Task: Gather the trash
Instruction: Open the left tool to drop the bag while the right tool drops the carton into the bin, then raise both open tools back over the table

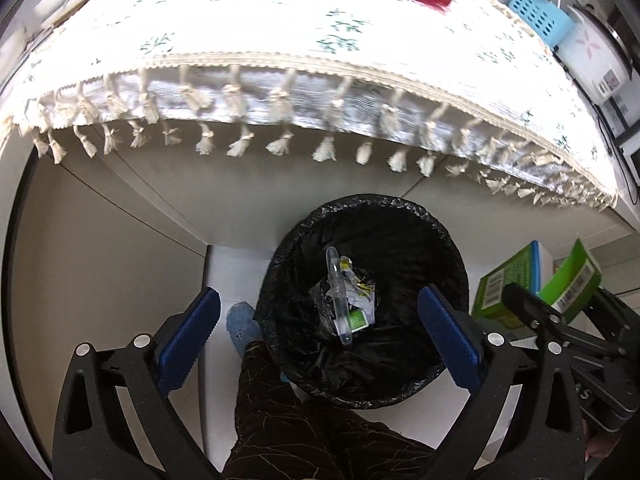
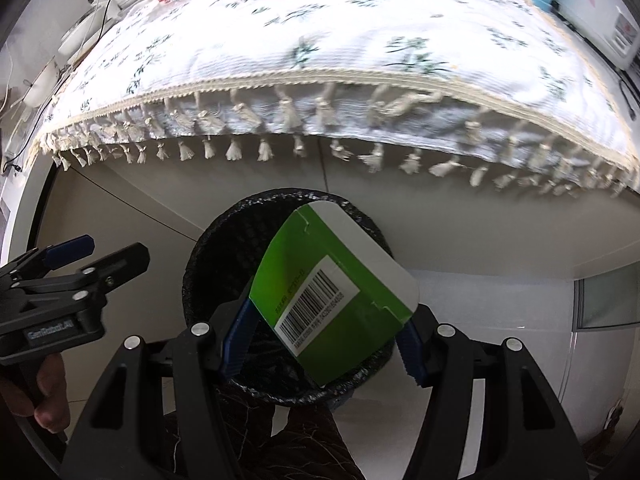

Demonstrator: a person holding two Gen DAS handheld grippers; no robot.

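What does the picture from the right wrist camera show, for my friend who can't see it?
The right tongs grip a green and white box with a barcode, held above a black-lined trash bin. Behind is a table with a fringed floral tablecloth, and the left tongs show at the left edge.

White tablecloth (image 2: 360,40) with green sprigs, black bin liner (image 1: 400,232), green barcoded carton (image 2: 332,292), blue basket (image 1: 536,12)

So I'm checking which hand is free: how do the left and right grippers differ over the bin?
The left gripper stands wide open with nothing between its pads; the right gripper is clamped on a green carton. Both point down over the black-lined bin and have blue pads.
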